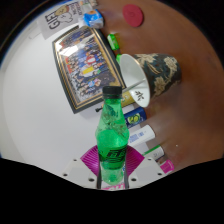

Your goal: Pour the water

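A green plastic bottle with a dark cap stands upright between my gripper's fingers. Both pink pads press on its lower body, so the gripper is shut on it. Beyond the bottle, a white paper cup with a dark printed mark stands on the white table, its open mouth facing me. The bottle's cap lies just short of the cup's base.
A framed picture lies flat on the table to the left of the cup. A patterned brown holder is right of the cup. Small packets lie right of the bottle. Boxes and a red lid sit at the far side.
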`<state>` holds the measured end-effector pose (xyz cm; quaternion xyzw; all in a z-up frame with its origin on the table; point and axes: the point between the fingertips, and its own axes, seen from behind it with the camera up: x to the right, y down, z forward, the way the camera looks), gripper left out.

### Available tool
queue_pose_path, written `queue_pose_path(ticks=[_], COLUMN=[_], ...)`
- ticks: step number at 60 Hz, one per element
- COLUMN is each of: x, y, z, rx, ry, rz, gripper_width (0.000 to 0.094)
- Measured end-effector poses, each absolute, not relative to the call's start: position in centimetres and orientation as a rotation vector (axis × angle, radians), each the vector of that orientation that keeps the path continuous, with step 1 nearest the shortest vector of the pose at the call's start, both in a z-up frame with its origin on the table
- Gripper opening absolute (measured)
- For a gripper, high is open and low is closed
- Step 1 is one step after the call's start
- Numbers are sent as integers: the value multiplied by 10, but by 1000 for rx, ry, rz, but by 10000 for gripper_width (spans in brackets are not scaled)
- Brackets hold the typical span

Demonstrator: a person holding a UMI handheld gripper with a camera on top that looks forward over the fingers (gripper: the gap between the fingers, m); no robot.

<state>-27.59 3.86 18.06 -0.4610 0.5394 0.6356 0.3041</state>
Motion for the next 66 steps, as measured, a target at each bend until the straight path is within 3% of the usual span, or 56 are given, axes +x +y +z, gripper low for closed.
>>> queue_pose_path(ticks=[7,15,23,32,38,46,56,66], x=[-275,-255,-202,-124,-67,-12,18,26], y=[37,32,26,21,19,30,37,40], z=[205,257,315,347,326,260,175,125], rx=[-1374,-1529,-1559,-1573,-1605,-1696,-1797,-1844], ry=[1244,905,599,328,199,106,47,-3], rz=[1547,1259,915,510,263,65,19,-3], gripper_width=[302,303,302,302,303,304,304,304])
